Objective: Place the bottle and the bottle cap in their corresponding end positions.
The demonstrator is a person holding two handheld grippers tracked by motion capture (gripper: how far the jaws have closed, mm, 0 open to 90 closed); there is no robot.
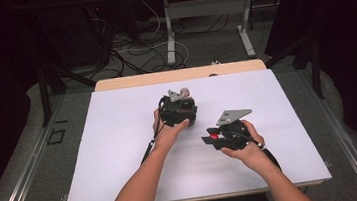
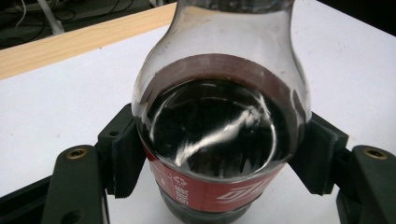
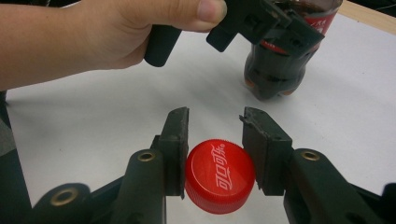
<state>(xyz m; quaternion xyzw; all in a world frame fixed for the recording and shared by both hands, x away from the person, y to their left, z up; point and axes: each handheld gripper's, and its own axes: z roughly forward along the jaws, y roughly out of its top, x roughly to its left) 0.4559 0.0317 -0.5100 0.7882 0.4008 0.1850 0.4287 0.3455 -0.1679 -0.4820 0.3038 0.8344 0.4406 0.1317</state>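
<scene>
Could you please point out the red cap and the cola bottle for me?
red cap (image 3: pixel 220 176), right gripper view, on its printed top.
cola bottle (image 2: pixel 212 126), left gripper view, on its dark shoulder.

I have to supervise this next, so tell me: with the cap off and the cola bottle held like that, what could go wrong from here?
1. The clear plastic cola bottle is open and part full; the left tongs clamp its red-labelled body, so a tilt or harder squeeze might spill cola onto the white table cover.
2. The red screw cap sits pinched only at its rim in the right tongs; it could pop out.
</scene>
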